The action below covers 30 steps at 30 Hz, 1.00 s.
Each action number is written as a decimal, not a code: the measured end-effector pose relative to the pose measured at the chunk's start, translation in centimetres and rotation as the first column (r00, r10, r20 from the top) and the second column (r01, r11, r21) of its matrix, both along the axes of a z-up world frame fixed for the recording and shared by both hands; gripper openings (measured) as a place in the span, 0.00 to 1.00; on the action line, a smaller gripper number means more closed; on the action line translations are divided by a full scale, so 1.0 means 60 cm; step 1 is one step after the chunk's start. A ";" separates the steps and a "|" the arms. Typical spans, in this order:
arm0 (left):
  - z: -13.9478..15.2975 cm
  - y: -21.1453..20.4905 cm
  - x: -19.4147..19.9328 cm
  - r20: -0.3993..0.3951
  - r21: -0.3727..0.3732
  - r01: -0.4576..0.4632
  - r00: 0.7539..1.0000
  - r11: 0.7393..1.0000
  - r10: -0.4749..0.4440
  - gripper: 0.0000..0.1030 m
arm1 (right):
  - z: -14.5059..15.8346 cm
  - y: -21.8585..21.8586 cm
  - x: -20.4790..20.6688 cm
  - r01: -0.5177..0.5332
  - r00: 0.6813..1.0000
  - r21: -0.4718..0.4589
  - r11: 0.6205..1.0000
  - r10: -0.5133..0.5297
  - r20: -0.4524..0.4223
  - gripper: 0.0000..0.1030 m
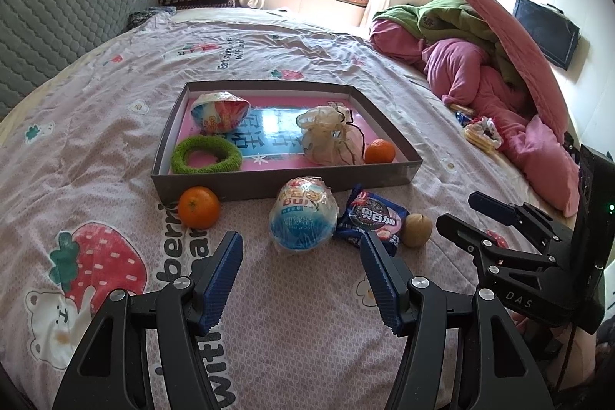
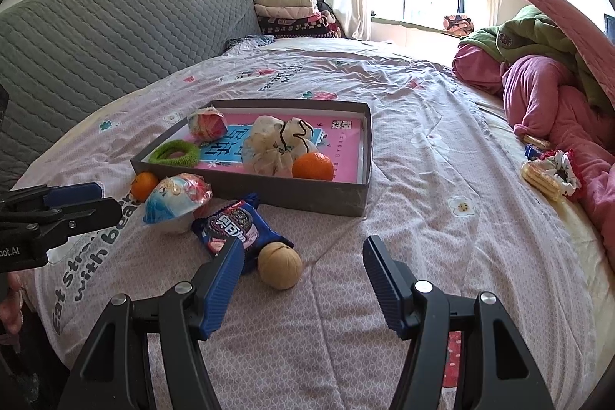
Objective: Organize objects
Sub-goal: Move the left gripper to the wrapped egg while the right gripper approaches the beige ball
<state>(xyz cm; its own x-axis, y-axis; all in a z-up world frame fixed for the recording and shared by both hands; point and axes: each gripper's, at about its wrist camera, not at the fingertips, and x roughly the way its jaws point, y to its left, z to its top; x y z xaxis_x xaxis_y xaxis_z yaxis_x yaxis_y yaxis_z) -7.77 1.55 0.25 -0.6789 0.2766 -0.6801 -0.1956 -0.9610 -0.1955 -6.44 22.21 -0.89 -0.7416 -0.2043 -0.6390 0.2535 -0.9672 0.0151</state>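
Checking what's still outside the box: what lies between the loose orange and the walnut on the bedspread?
Two things: a wrapped round snack, then a blue cookie packet touching the walnut. The left wrist view shows the row, starting at the orange.

Grey box (image 1: 276, 185) with pink lining, green ring (image 1: 206, 155), orange tangerine (image 1: 198, 207), dark-blue biscuit packet (image 1: 369, 219).

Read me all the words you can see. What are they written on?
"DAS": on the right hand-held gripper.
"with bear": on the bedsheet.
"奥百加": on the blue cookie packet.
The big blue characters on the pink box bottom are upside down and partly covered, so unreadable.
Snack ball print: too blurred.
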 end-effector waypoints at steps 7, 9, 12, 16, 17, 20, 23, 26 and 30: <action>-0.006 0.006 0.008 0.004 -0.014 0.003 1.000 1.000 -0.003 0.63 | -0.001 0.002 0.004 0.002 1.000 0.000 1.000 -0.002 0.004 0.62; -0.008 0.005 0.011 0.005 -0.015 0.002 1.000 1.000 -0.002 0.63 | -0.001 0.002 0.005 0.003 1.000 -0.001 1.000 -0.003 0.006 0.62; -0.009 0.006 0.012 0.007 -0.017 0.004 1.000 1.000 -0.004 0.63 | -0.003 0.002 0.007 0.003 1.000 0.002 1.000 -0.003 0.013 0.62; -0.010 0.007 0.015 0.008 -0.020 0.007 1.000 1.000 -0.007 0.63 | -0.005 0.001 0.010 0.000 1.000 0.009 1.000 0.000 0.014 0.62; -0.010 0.008 0.015 0.008 -0.020 0.006 1.000 1.000 -0.006 0.63 | -0.005 0.000 0.010 -0.002 1.000 0.011 1.000 0.002 0.016 0.62; -0.013 0.010 0.018 0.011 -0.023 0.008 1.000 1.000 -0.008 0.63 | -0.009 -0.002 0.009 -0.006 1.000 0.017 1.000 0.005 0.025 0.62; -0.017 0.012 0.019 0.016 -0.026 0.011 1.000 1.000 -0.010 0.63 | -0.014 -0.004 0.008 -0.004 0.999 0.028 1.000 0.003 0.033 0.62; -0.020 0.017 0.021 0.019 -0.034 0.015 1.000 0.999 -0.015 0.63 | -0.017 -0.002 0.007 -0.002 0.999 0.029 1.000 0.001 0.039 0.62; -0.024 0.018 0.020 0.028 -0.037 0.015 1.000 0.999 -0.014 0.63 | -0.019 -0.003 0.007 -0.005 0.999 0.033 0.999 0.003 0.045 0.62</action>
<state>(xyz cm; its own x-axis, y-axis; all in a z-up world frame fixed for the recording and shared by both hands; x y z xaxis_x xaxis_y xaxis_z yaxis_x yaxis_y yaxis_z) -6.56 2.61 -1.21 -0.6557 0.2607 -0.7086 -0.2046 -0.9647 -0.1656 -5.99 22.02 -2.02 -0.7110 -0.1858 -0.6782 0.2573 -0.9663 -0.0049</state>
